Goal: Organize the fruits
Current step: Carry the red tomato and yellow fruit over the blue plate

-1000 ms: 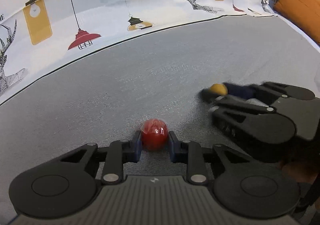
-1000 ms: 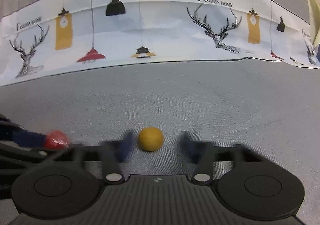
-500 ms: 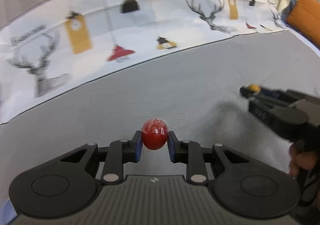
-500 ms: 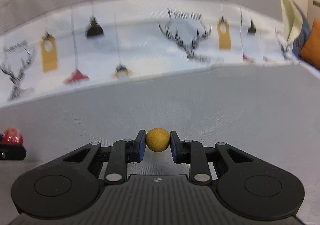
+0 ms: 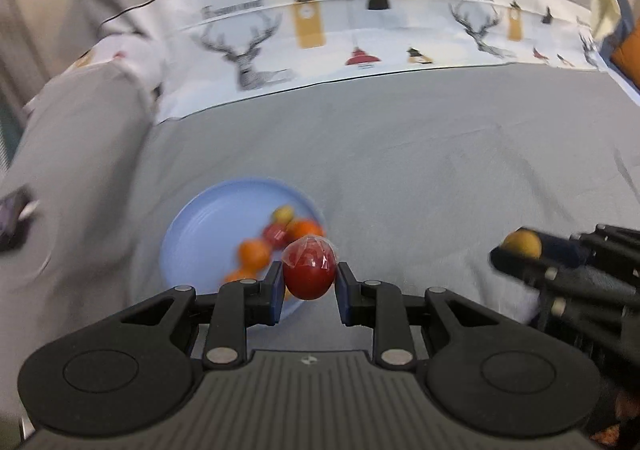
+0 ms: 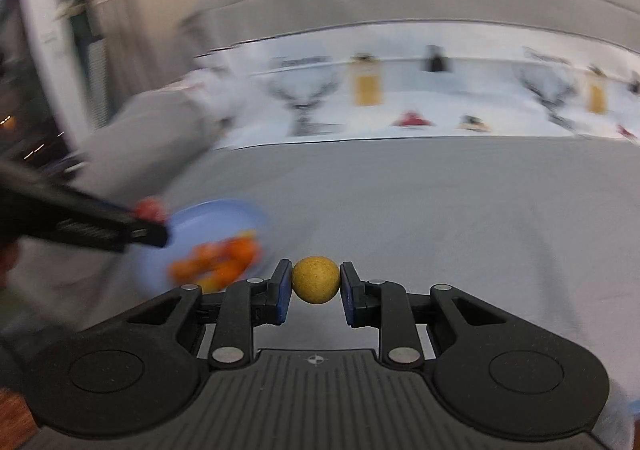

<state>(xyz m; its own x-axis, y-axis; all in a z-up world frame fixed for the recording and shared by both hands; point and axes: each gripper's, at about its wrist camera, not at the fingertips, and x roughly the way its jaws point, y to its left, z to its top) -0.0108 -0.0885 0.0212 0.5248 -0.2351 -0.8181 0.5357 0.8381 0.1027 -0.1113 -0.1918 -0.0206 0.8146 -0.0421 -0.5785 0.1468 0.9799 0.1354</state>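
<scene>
Two grippers in view, each clenched on a fruit above a grey sofa seat (image 5: 420,154).

Left wrist view, from 9 o'clock across: a blue plate (image 5: 200,234) lies on the seat, holding blurred fruit — several orange pieces (image 5: 254,252), a red one and a small yellow-green one (image 5: 283,214), clustered toward the plate's 4 o'clock side. The left gripper (image 5: 308,282) grasps a red fruit (image 5: 309,270) with a clear wrap on its top, pinched between both blue pads; it hangs over the plate's near-right rim. At 3 o'clock the right gripper (image 5: 516,250) reaches in from the frame edge, a yellow fruit (image 5: 522,244) at its tip, well apart from the plate.

Right wrist view: at 9 o'clock the left gripper (image 6: 148,222) crosses in as a dark blurred bar, the red fruit (image 6: 149,209) at its end, over the plate (image 6: 224,214). The orange pieces (image 6: 224,258) smear with motion blur. Centre frame, the right gripper (image 6: 316,284) holds the yellow fruit (image 6: 316,280) squarely between its pads, just right of the plate's rim.

Along the sofa back at 12 o'clock runs a white cloth (image 5: 360,46) printed with deer and lamps.
</scene>
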